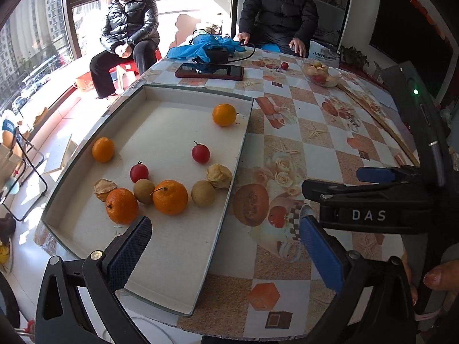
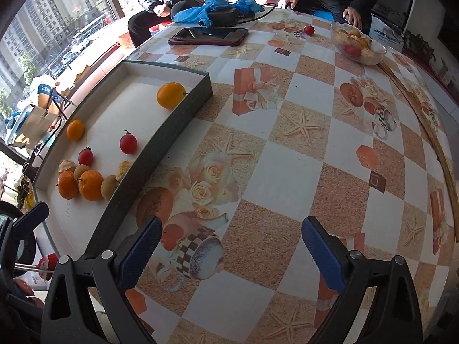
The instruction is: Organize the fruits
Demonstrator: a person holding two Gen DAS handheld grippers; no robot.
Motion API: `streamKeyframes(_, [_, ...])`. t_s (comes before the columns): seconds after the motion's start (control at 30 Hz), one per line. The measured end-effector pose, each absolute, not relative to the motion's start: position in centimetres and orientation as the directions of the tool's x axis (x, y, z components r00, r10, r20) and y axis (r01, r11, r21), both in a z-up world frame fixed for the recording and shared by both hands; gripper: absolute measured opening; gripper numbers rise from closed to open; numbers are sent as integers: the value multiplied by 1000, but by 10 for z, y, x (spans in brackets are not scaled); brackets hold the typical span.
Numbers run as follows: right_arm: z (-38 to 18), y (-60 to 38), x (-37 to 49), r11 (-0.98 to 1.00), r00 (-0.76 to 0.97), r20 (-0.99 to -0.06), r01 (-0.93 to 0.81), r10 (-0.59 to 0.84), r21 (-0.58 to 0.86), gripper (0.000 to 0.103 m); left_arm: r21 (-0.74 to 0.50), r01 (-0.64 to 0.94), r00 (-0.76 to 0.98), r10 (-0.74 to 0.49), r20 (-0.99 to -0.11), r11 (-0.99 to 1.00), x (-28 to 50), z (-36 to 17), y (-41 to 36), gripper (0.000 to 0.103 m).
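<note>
Left wrist view: left gripper (image 1: 225, 246) hovers over the near end of the white tray (image 1: 178, 272), fingers spread wide, nothing between them. Its left pad (image 1: 130, 255) sits above the tray floor; its right pad (image 1: 321, 253) is over the patterned tablecloth (image 1: 309, 132), past the tray's right wall.

Fruit in tray, all beyond the fingertips:
- near cluster just ahead of the left pad: two rough-skinned oranges (image 1: 122, 205) and (image 1: 170, 197), two brown round fruits (image 1: 144, 190) and (image 1: 203, 193), two papery husked fruits (image 1: 103, 187) and (image 1: 219, 175);
- mid tray: two cherry tomatoes (image 1: 139, 172) and (image 1: 200, 153), a smooth orange (image 1: 103, 149) by the left wall;
- far right corner: one smooth orange (image 1: 224, 114), alone.

Right gripper body (image 1: 373, 197) shows at the right of this view, over the tablecloth, well apart from the tray.

Right wrist view: right gripper (image 2: 229, 246) is likewise wide apart and empty, above bare tablecloth to the right of the tray's dark outer wall (image 2: 160, 154). All tray fruit lies to its far left.

Far side of table: a loose cherry tomato (image 2: 309, 30) on the cloth, a glass bowl (image 2: 358, 47) holding more fruit just right of it, a phone (image 2: 208, 36), a blue cloth (image 2: 218, 7). Two seated people in dark jackets behind the table.
</note>
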State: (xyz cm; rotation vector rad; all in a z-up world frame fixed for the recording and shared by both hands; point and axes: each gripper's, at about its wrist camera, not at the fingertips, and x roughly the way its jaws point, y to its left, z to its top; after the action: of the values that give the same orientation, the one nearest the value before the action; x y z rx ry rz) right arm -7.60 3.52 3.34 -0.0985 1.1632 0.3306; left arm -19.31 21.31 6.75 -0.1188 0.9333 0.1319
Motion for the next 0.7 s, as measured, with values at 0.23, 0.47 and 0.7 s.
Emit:
streamKeyframes(0.23, [4,-59,-76,996,429,-899,-73,85,59,98,-29,-59,608,13,-794,998,-182,52,145,103])
streamKeyframes(0.47, [1,-116,-88,999,542,-840,6,25,34,103,-26,-73,629,26,-777,997,-134,26,126,103])
streamKeyframes(0.7, [-3,-114,-95,1000,561,-828,0,-4,-5,103,-26,-110,598,45,-800,994,-116,2,125,103])
